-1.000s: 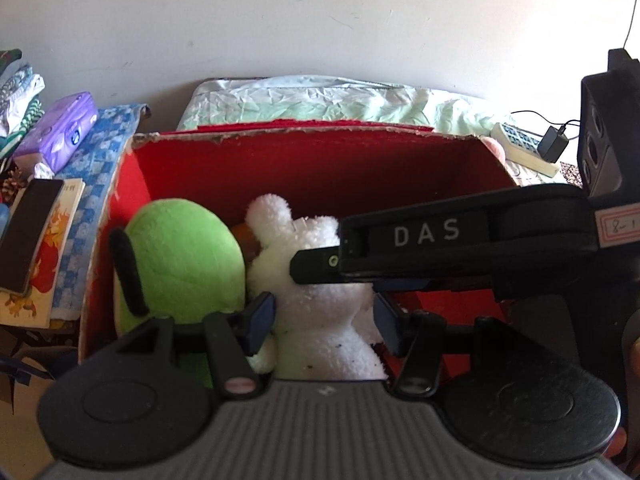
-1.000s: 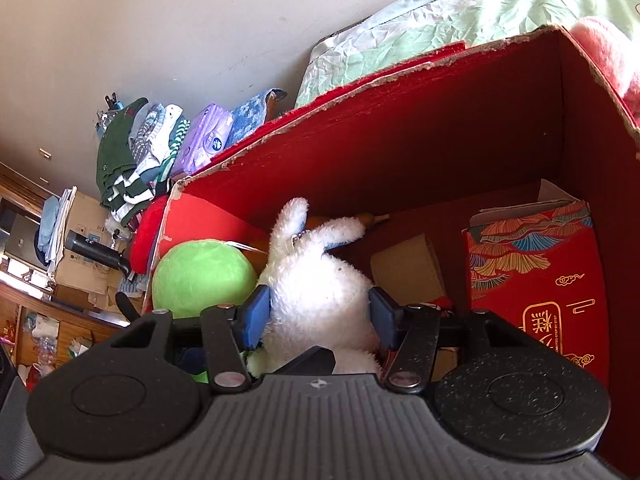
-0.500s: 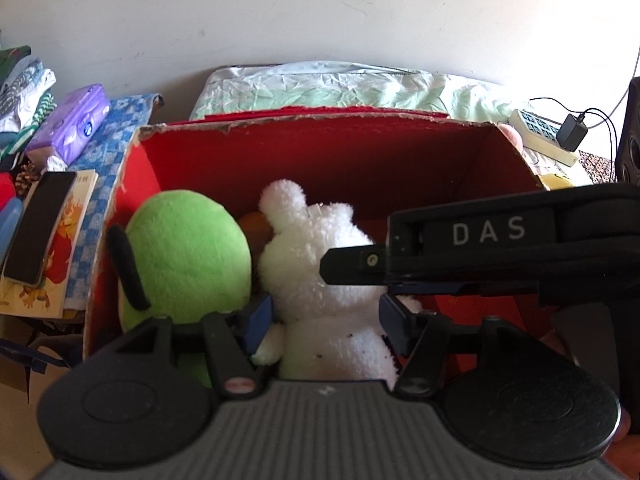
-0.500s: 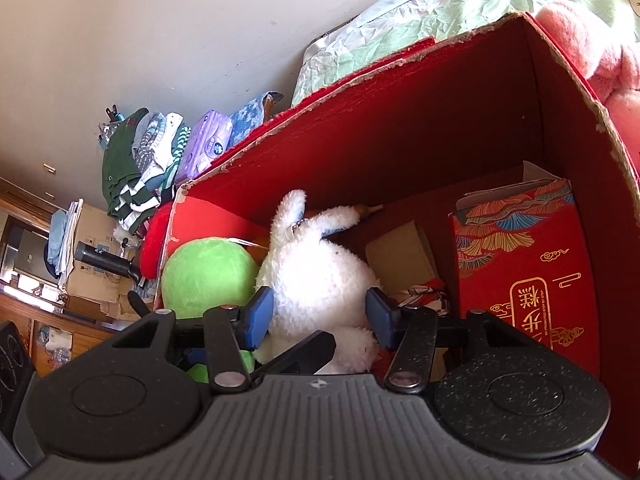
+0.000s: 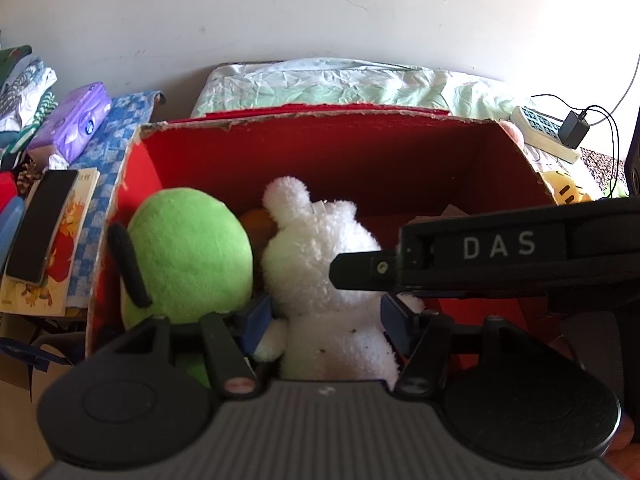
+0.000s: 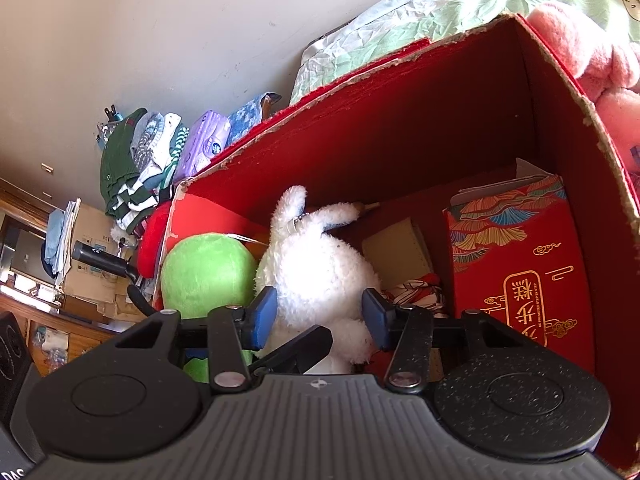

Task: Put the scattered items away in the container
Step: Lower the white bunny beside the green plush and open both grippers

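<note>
A red cardboard box [image 5: 320,114] [image 6: 360,76] stands open in front of me. Inside it a green plush [image 5: 192,248] [image 6: 208,272] fills the left corner, and a white plush rabbit [image 5: 320,264] [image 6: 316,264] sits upright beside it. My left gripper [image 5: 325,320] is open, its blue pads wide on either side of the rabbit's lower body. The right gripper [image 6: 319,318] is open too and straddles the rabbit from the right. One of its black fingers [image 5: 360,270] crosses in front of the rabbit. The rabbit's base is hidden behind both gripper bodies.
A red gift packet [image 6: 516,272] and a tan carton [image 6: 396,248] lean in the box's right half. Outside lie a pink plush [image 6: 580,48], a yellow plush [image 5: 564,190], a power strip [image 5: 540,128], a purple tissue pack [image 5: 72,124], and a phone on a book [image 5: 40,220].
Both grippers have drawn back a little from the box. The left jaws have widened around the rabbit. The right finger has slid rightward across the rabbit, which stays put.
</note>
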`<act>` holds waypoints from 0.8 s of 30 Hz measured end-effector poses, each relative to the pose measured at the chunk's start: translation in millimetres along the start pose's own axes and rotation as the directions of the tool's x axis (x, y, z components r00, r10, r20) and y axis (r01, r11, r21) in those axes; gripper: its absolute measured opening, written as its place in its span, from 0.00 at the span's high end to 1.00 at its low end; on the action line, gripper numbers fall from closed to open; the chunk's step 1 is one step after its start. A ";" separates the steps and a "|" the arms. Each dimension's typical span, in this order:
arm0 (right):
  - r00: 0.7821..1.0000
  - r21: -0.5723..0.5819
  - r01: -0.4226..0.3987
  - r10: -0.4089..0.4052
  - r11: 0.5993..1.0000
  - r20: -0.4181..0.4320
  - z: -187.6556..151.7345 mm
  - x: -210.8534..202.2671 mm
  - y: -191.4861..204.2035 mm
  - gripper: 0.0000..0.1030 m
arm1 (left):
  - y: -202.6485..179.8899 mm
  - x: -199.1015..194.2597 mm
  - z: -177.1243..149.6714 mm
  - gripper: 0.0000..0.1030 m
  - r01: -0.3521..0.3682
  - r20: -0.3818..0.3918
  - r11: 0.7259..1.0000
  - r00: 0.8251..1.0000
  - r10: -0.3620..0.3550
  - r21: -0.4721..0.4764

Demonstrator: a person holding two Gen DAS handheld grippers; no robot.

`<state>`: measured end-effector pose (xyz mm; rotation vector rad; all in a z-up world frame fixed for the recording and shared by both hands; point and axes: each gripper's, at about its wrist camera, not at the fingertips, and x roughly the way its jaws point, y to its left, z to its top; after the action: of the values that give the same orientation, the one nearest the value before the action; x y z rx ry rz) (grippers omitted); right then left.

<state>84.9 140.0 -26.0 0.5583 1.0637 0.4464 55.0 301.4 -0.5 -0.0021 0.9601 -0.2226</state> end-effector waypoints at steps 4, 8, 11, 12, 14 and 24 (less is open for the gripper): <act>1.000 -0.004 -0.007 0.007 1.000 0.005 -2.1 -4.3 0.7 0.50 | -1.7 -1.8 0.4 0.35 -0.003 0.002 1.000 1.000 0.003 0.004; 1.000 -0.002 0.001 -0.001 1.000 0.002 -4.6 -6.1 0.8 0.50 | -2.4 -2.3 -0.3 0.33 -0.005 -0.001 1.000 1.000 0.005 0.004; 1.000 0.010 0.001 -0.001 1.000 0.013 -7.2 -9.8 -0.6 0.50 | -2.4 -1.8 -0.3 0.33 -0.019 -0.013 1.000 1.000 0.019 0.003; 1.000 0.011 0.004 -0.004 1.000 0.019 -8.1 -11.2 -0.7 0.50 | -2.8 -2.5 -0.1 0.33 -0.021 -0.013 1.000 1.000 0.021 0.004; 0.999 0.009 0.012 -0.012 1.000 0.030 -9.8 -14.1 -0.8 0.50 | -4.2 -5.5 0.2 0.33 -0.027 -0.004 1.000 1.000 0.027 0.009; 0.994 0.023 0.067 -0.069 0.997 0.090 -19.2 -27.1 -6.9 0.51 | -7.2 -5.4 0.0 0.31 -0.070 -0.025 0.998 0.997 0.070 0.000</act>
<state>56.6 122.7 -18.7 0.5539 0.9975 0.3478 50.7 295.4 4.7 0.0337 0.9839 -0.1575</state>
